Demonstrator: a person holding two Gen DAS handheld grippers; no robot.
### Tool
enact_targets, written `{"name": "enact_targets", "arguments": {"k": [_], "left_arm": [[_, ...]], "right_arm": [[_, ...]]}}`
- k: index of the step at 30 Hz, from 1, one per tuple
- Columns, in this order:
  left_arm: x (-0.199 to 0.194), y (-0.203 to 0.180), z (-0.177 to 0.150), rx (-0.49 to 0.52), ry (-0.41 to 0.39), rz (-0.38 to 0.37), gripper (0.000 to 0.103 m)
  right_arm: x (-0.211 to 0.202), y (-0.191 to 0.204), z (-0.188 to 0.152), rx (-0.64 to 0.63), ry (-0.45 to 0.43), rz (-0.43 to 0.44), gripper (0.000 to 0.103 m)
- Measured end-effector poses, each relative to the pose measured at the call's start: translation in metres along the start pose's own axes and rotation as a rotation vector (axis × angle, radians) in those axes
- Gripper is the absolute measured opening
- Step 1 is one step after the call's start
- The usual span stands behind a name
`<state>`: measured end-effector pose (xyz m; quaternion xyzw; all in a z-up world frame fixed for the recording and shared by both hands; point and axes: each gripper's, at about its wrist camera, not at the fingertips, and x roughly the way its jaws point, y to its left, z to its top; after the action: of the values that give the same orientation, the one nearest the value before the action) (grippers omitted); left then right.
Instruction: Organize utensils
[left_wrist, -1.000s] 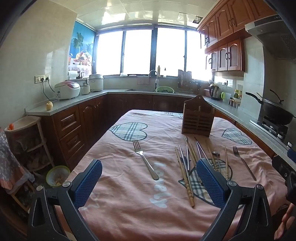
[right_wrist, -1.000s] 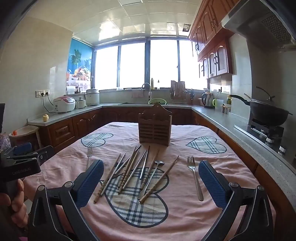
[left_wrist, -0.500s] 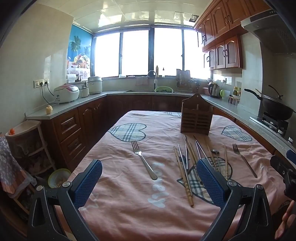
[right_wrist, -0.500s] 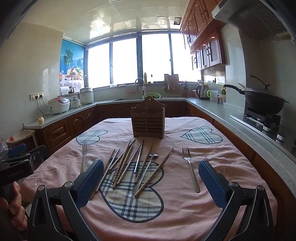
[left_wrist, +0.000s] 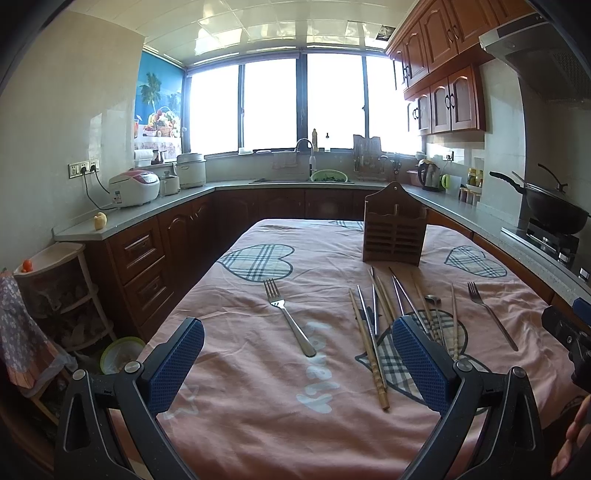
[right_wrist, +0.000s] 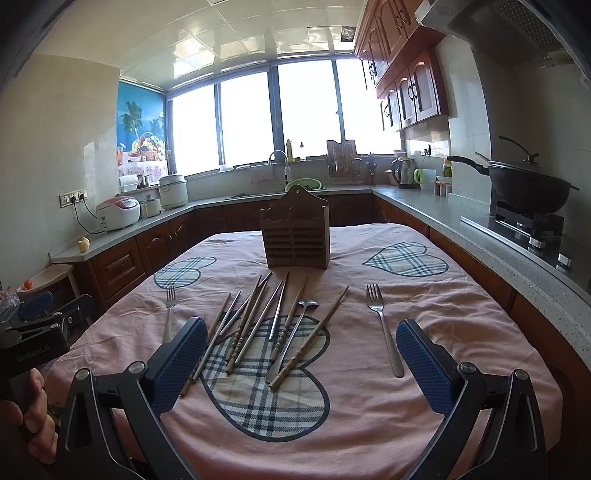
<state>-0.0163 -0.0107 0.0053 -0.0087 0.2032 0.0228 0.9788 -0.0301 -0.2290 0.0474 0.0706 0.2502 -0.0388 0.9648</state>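
On the pink cloth (right_wrist: 369, 424), nothing is being held yet: the left gripper (left_wrist: 297, 363) and the right gripper (right_wrist: 301, 363) are both hovering above the near edge with jaws wide apart and empty. The chopsticks (right_wrist: 258, 317) are lying fanned in a loose heap over the plaid heart, some wooden, some metal, crossing and touching one another, with a spoon (right_wrist: 295, 332) among them. One fork (right_wrist: 382, 325) is lying apart to the right of the heap, another fork (left_wrist: 290, 315) apart to its left. The wooden holder (right_wrist: 295, 238) is standing upright just beyond the heap, seemingly empty.

All of it is probably light and stiff. The metal pieces are likely slippery and lying flat on soft cloth, so pinching across a handle at mid-length looks safest. The forks, lying alone, are offering the cleanest grip. Pulling a chopstick from the heap is risking dragging its neighbours, so an outer stick seems the better start.
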Motion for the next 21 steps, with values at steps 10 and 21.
{"name": "enact_targets", "arguments": {"k": [10,21], "left_arm": [[0.0010,-0.0010,-0.0012,0.006,0.003,0.000,0.102],[0.0011,-0.0023,-0.0026,0.007,0.004,-0.003,0.102]], "right_arm": [[-0.0007,0.0008,0.0004,0.001,-0.001,0.003,0.103],[-0.0016,0.0015,0.0009,0.004,0.003,0.007,0.103]]}}
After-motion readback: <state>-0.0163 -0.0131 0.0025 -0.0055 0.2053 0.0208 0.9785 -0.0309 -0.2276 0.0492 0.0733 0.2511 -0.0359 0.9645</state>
